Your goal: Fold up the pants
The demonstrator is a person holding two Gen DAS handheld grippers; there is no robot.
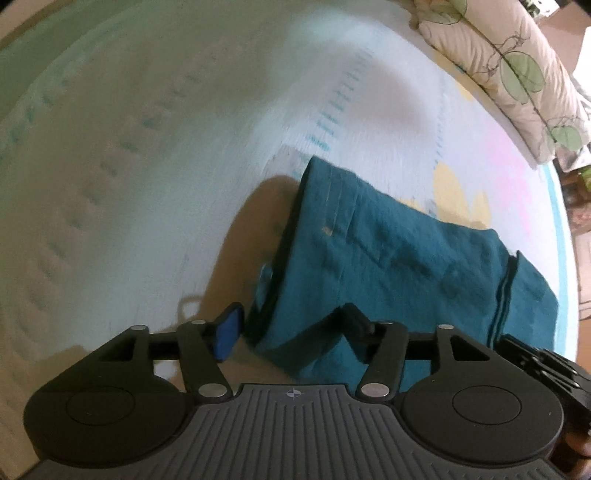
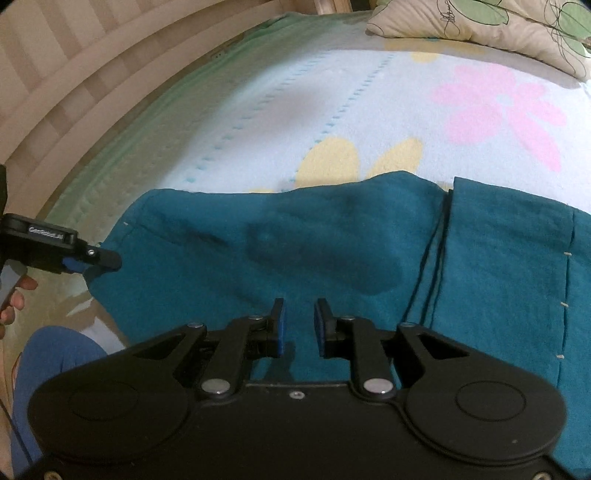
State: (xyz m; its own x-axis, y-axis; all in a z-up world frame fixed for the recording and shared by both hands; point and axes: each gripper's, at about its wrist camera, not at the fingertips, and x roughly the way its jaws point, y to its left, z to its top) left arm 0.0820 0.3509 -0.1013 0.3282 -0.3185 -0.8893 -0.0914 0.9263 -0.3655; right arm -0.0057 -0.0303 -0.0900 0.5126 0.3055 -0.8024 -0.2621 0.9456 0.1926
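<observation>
Teal pants [image 2: 332, 251] lie folded on a pale flowered bed sheet [image 2: 295, 99]. In the left wrist view the pants [image 1: 388, 251] lie ahead and to the right. My left gripper [image 1: 291, 325] is open, its jaws wide apart astride the near corner of the cloth. It also shows in the right wrist view [image 2: 92, 264] at the pants' left corner. My right gripper [image 2: 298, 325] is open with a narrow gap, low over the pants' near edge, holding nothing.
A leaf-print pillow [image 1: 517, 70] lies at the far right of the bed, also in the right wrist view [image 2: 498, 26]. A wooden bed frame [image 2: 74, 74] runs along the left. A person's hand [image 2: 14, 299] and blue-clad knee [image 2: 48, 369] are at the lower left.
</observation>
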